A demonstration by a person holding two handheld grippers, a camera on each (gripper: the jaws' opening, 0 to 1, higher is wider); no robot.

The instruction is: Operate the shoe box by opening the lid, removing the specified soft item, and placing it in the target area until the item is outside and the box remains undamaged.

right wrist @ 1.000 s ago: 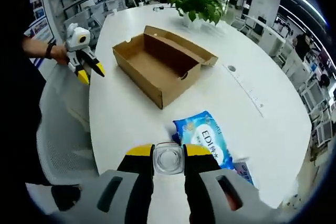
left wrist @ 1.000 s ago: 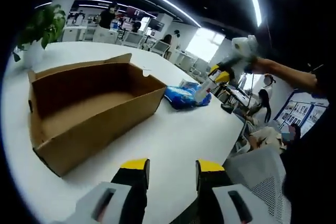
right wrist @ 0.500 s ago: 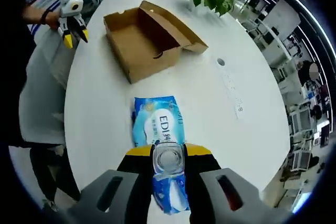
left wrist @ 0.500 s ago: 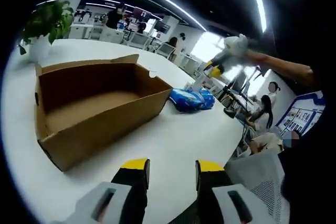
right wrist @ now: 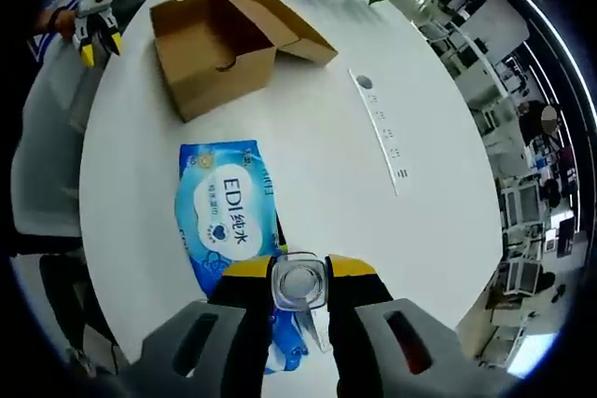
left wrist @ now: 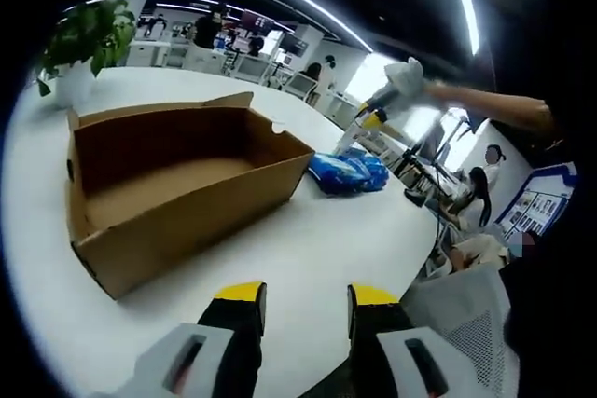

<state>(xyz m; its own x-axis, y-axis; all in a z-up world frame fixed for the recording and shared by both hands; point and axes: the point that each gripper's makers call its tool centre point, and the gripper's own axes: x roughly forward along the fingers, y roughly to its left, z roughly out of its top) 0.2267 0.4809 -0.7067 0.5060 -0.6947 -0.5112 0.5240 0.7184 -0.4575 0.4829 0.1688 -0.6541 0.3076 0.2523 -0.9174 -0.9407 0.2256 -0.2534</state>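
Right jaws [right wrist: 298,269] closed empty, left jaws [left wrist: 303,294] parted empty | wipes pack [right wrist: 229,215] near tabletop [right wrist: 336,170] edge, could slide off if nudged | shoe box [right wrist: 213,44] open.

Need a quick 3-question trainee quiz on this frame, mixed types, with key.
1. True or false: the pack lies inside the box.
2. The box's lid is: A) shut, B) open, C) torn off and lying on the pack.
3. Fill in: the left gripper has its jaws ____ and holds nothing.

Key: 1 false, the pack lies on the table, apart from the box. 2 B. 3 open.
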